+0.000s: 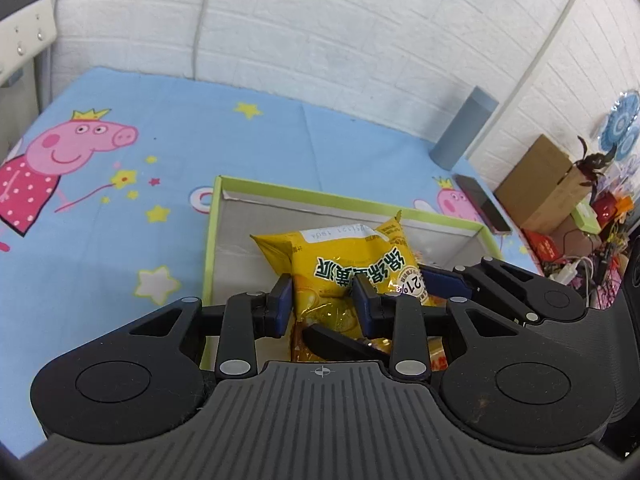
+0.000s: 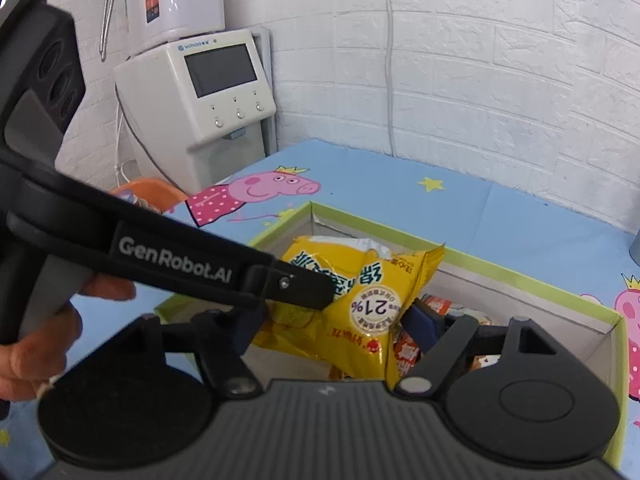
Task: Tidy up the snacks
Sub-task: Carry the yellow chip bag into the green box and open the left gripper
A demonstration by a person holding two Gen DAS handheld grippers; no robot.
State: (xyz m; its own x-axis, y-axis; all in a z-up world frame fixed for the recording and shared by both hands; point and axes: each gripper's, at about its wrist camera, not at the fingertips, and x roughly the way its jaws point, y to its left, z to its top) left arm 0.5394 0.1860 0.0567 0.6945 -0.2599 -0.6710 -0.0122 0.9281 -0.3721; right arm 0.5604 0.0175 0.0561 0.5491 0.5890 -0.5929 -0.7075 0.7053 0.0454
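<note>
while gripped, the yellow snack bag (image 1: 352,268) stands upright.

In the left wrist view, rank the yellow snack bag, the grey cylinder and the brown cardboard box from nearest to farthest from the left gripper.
1. Yellow snack bag: between the left gripper's fingers, over the green-rimmed box.
2. Grey cylinder and brown cardboard box: both far right, too close to call.

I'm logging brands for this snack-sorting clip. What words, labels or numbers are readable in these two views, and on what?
"GenRobot.AI": on the black arm of the left claw, right wrist view.
"21%": in a round seal on the yellow snack bag, upside down.
"vimoo", roughly: small logo on the white dispenser; partly blurred.
Large Chinese characters on the bag, upside down: not legible to me.
White date stamp on the bag: too blurred.
Red packets in the green-rimmed box: print unreadable.
</note>
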